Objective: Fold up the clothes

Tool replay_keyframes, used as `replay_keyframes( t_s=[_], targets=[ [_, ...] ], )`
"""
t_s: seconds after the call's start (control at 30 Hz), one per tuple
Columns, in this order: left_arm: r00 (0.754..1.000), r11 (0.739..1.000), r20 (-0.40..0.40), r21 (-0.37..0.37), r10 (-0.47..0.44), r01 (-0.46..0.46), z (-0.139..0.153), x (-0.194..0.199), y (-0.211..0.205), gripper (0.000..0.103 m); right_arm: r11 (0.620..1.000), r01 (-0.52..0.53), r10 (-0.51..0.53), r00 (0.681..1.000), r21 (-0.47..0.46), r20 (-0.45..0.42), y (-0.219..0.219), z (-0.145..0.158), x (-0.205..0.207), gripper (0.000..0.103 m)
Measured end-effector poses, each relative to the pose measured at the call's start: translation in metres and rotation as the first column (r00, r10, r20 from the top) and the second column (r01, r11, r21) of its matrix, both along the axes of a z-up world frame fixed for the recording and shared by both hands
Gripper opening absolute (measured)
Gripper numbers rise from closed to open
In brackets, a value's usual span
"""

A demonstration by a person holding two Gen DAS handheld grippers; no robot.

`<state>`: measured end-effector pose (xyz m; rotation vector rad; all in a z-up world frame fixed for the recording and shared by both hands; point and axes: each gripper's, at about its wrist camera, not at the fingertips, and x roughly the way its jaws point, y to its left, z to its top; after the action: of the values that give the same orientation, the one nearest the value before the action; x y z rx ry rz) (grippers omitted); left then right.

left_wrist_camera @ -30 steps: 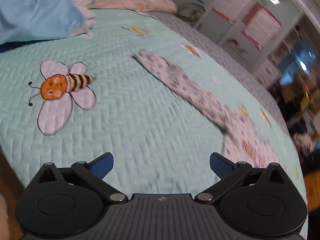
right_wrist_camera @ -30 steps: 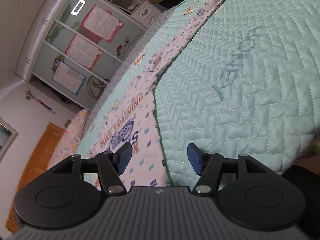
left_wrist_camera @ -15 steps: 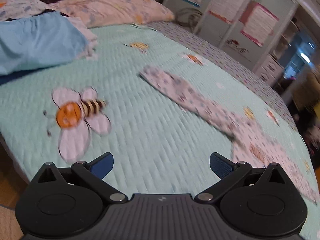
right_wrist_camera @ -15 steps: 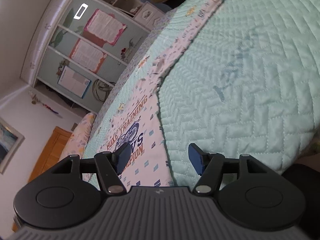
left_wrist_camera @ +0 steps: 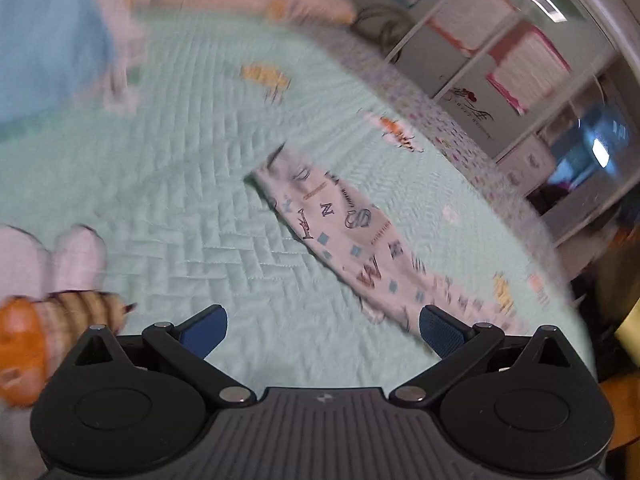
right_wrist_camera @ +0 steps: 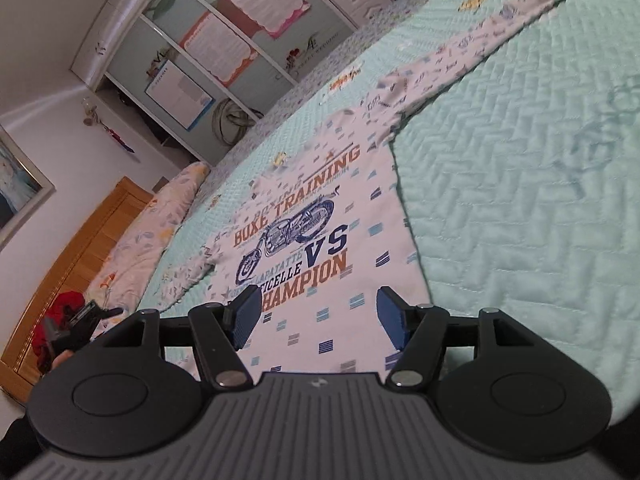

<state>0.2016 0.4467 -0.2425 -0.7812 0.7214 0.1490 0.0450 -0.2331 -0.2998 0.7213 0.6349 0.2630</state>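
Item: long-sleeve shirt (right_wrist_camera: 320,248), white w/ small blue marks and "BOXE TRAINING / CHAMPION" motorbike print, laid flat, print up, on mint quilted bed (right_wrist_camera: 520,200); body near right-wrist cam, one sleeve (left_wrist_camera: 352,240) stretched out straight toward far side, second sleeve toward pillow (right_wrist_camera: 160,216) side. Left tongs (left_wrist_camera: 322,328): spread wide, nothing between pads, just short of sleeve mid-length, right pad (left_wrist_camera: 440,332) close over sleeve edge; contact not clear, view blurred. Right tongs (right_wrist_camera: 318,314): approx. half spread, empty, hovering over lower shirt body nr hem. Also on bed: bee appliqué (left_wrist_camera: 60,312) at near left, blue cloth (left_wrist_camera: 48,48) far left. Step, est.: approach before first fold; no pinch made yet. Next, est.: drop left tongs onto sleeve, nip single layer w/o catching quilt, carry sleeve across onto shirt body; right tongs to pin or lift hem side. Risk: quilt snagged w/ fabric.
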Motion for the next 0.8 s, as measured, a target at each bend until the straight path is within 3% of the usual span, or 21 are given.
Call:
replay_keyframes(
  t_s=[0.1, 0.23, 0.37, 0.5, 0.53, 0.57, 0.6, 0.7, 0.8],
  targets=[
    [0.999, 0.988, -0.035, -0.157, 0.007, -0.012, -0.03, 0.037, 0.034, 0.102, 1.0, 0.006, -0.008, 0.999, -0.028, -0.049, 0.01, -0.011, 0.003, 0.065],
    [0.996, 0.957, -0.055, -0.28, 0.063, -0.077, -0.058, 0.073, 0.054, 0.102, 0.998, 0.019, -0.021, 0.999, -0.052, -0.049, 0.015, -0.012, 0.004, 0.065],
    [0.991, 0.928, -0.079, -0.35, 0.105, -0.126, -0.064, 0.11, 0.065, 0.102, 0.996, 0.027, -0.031, 0.999, -0.086, -0.04, 0.02, -0.012, 0.005, 0.066],
    [0.995, 0.928, -0.048, -0.36, 0.086, -0.098, -0.066, 0.141, 0.067, 0.098, 0.995, 0.036, -0.039, 0.999, -0.098, -0.034, 0.023, -0.013, 0.008, 0.066],
    [0.996, 0.937, -0.036, -0.338, 0.081, -0.088, -0.063, 0.146, 0.067, 0.071, 0.995, 0.039, -0.042, 0.999, -0.096, -0.033, 0.023, -0.013, 0.008, 0.066],
    [0.997, 0.947, -0.044, -0.312, 0.069, -0.079, -0.062, 0.15, 0.065, 0.02, 0.995, 0.042, -0.045, 0.998, -0.093, -0.033, 0.023, -0.013, 0.009, 0.067],
    [0.997, 0.953, -0.061, -0.293, 0.057, -0.072, -0.062, 0.153, 0.064, 0.003, 0.995, 0.046, -0.049, 0.998, -0.09, -0.032, 0.023, -0.013, 0.009, 0.067],
    [0.999, 0.987, -0.012, -0.16, 0.031, -0.033, -0.045, 0.15, 0.056, 0.004, 0.995, 0.051, -0.053, 0.998, -0.086, -0.022, 0.024, -0.014, 0.008, 0.07],
    [0.997, 0.996, 0.066, -0.081, 0.045, -0.04, -0.019, 0.14, 0.051, 0.003, 0.994, 0.039, -0.041, 0.999, -0.1, -0.012, 0.028, -0.013, 0.009, 0.073]
  ],
)
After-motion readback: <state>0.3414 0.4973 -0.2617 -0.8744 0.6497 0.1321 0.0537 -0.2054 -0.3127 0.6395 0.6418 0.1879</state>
